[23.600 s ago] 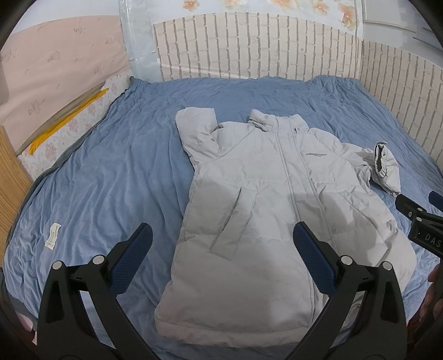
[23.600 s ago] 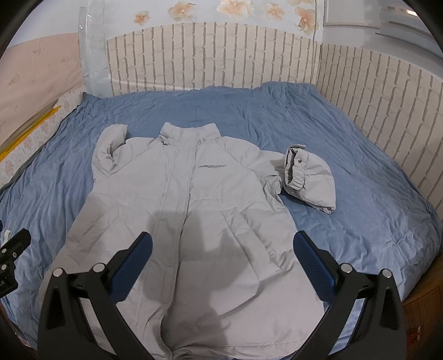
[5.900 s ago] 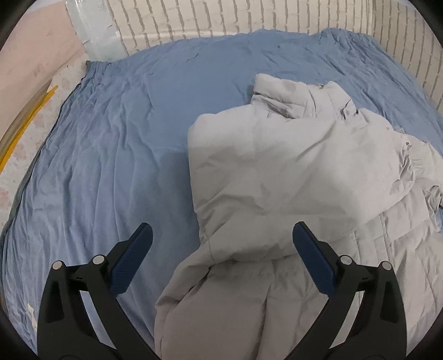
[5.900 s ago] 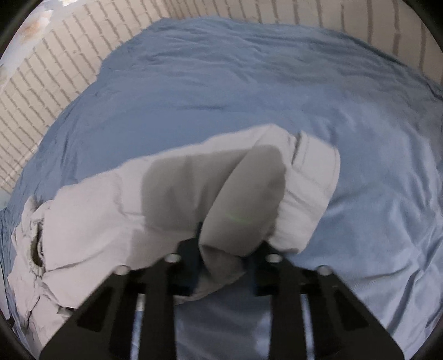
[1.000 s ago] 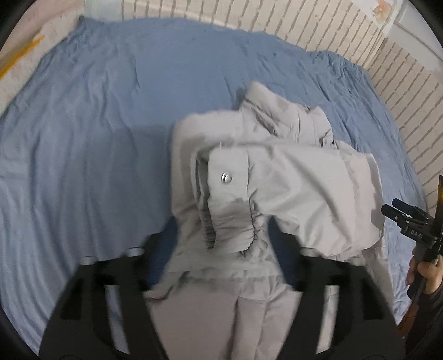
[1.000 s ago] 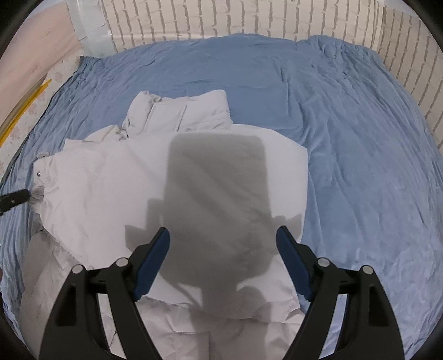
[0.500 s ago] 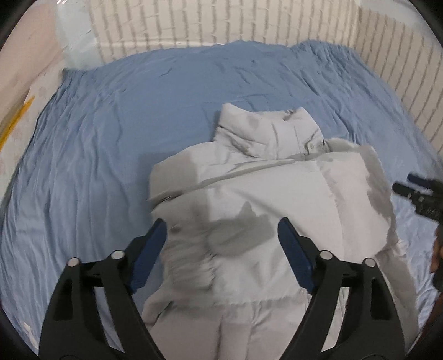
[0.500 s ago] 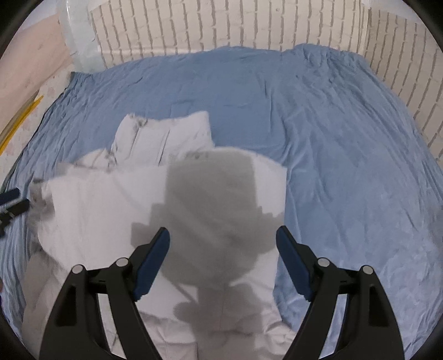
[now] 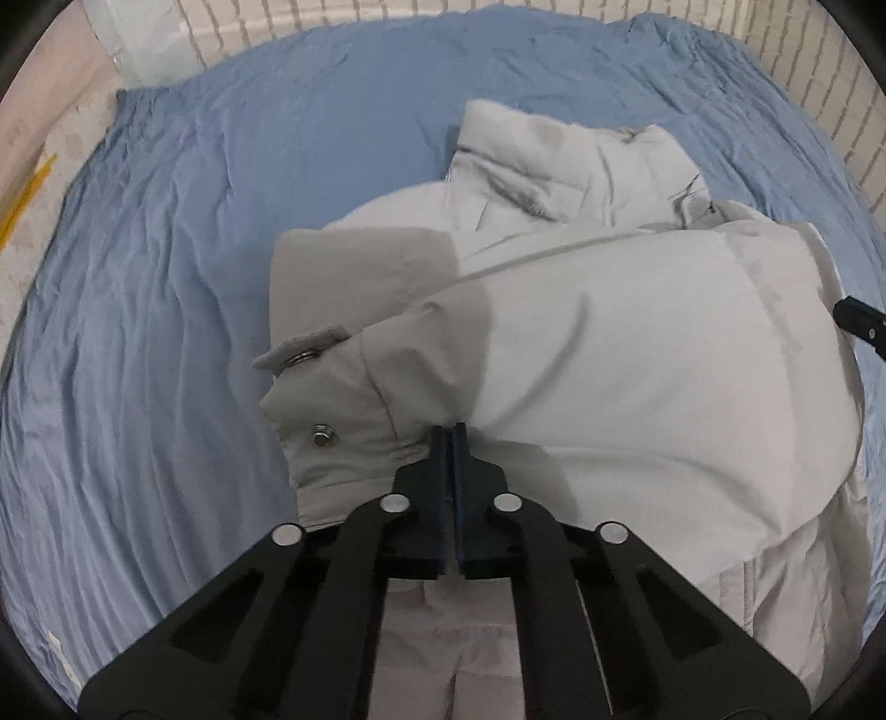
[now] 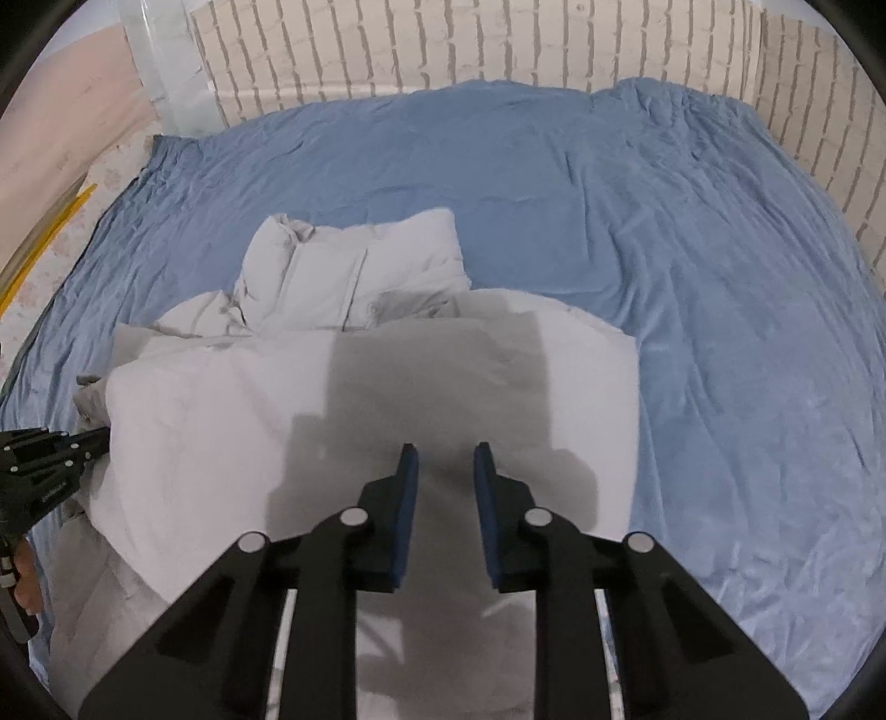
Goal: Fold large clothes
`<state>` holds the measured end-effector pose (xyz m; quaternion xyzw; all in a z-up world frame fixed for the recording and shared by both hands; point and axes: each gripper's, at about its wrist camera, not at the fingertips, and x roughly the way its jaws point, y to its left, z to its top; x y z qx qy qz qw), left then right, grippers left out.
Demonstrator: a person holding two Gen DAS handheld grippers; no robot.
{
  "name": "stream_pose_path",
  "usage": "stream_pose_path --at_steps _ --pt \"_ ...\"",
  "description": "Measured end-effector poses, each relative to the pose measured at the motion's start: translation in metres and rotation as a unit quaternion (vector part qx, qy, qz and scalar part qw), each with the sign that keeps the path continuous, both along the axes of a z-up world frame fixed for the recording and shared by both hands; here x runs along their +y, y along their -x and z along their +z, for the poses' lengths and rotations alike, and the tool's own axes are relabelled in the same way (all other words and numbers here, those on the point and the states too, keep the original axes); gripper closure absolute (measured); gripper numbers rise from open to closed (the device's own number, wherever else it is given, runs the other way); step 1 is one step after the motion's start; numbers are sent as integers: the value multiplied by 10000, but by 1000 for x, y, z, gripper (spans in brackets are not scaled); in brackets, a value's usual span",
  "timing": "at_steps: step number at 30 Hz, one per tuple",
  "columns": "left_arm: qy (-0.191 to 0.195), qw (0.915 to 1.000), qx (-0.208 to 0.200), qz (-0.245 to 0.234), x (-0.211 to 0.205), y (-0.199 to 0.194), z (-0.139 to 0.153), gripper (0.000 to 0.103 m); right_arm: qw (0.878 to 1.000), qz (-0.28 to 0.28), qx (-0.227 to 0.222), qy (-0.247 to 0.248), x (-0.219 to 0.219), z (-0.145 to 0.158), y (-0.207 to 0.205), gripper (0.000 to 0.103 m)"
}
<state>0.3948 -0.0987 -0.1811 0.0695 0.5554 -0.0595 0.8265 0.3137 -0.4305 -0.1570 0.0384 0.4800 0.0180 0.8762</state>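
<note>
A light grey padded jacket (image 9: 637, 354) lies on the blue bed sheet (image 9: 166, 277) with both sleeves folded across its chest. Its collar (image 9: 554, 155) points to the far side. My left gripper (image 9: 449, 432) has its jaws together at the cuff (image 9: 343, 432) of the top sleeve, by a snap button (image 9: 320, 436); whether it pinches cloth I cannot tell. In the right wrist view the jacket (image 10: 221, 421) fills the near left. My right gripper (image 10: 441, 462) hovers over it, jaws narrowly apart and empty. The left gripper (image 10: 83, 443) shows at the left edge.
White brick-pattern walls (image 10: 498, 50) enclose the bed at the back and right. A floral panel with a yellow strip (image 9: 27, 183) runs along the left side. The blue sheet (image 10: 720, 277) spreads wide on the right of the jacket.
My left gripper has closed from wide open and come down to the sleeve cuff. My right gripper's jaws have narrowed from wide open to a small gap.
</note>
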Motion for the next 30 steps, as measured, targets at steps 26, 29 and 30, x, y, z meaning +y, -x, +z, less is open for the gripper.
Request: stream_pose_path --at_steps 26,29,30 --pt "-18 9996 262 -123 1 -11 -13 101 9982 -23 524 -303 -3 -23 -37 80" --pt "439 9990 32 -42 5 11 13 101 9994 77 118 -301 1 5 -6 80" --pt "491 9988 -34 -69 1 19 18 101 9995 112 37 -291 4 11 2 80"
